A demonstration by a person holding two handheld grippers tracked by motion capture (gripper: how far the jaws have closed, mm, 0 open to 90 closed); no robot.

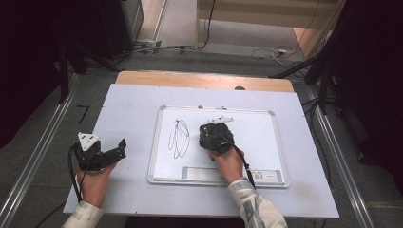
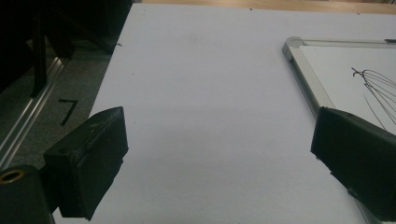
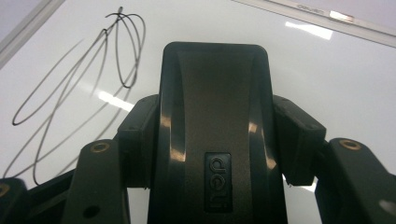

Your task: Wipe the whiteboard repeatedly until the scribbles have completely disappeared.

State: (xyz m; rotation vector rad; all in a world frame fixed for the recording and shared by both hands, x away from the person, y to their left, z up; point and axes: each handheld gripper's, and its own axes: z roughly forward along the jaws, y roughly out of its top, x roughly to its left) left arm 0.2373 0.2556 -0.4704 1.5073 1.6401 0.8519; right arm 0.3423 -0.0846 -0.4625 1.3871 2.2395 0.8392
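A whiteboard (image 1: 256, 142) with a silver frame lies on the white table cover. A black looping scribble (image 1: 179, 138) is drawn on its left half. My right gripper (image 1: 216, 135) is over the board just right of the scribble, shut on a black eraser (image 3: 215, 107) marked "deli". In the right gripper view the jaws of the right gripper (image 3: 217, 135) clamp the eraser's sides, with the scribble (image 3: 122, 14) to its upper left. My left gripper (image 1: 111, 152) rests on the cover left of the board, open with nothing between its jaws. In the left gripper view the left gripper (image 2: 219, 154) faces the board's corner (image 2: 292, 46).
The white cover (image 1: 133, 109) lies on a wooden table whose far edge (image 1: 204, 78) shows. A pale strip (image 1: 204, 173) and a label (image 1: 268, 175) run along the board's near edge. Metal rails (image 1: 43, 152) flank the table, and cables (image 1: 266, 52) lie on the floor beyond.
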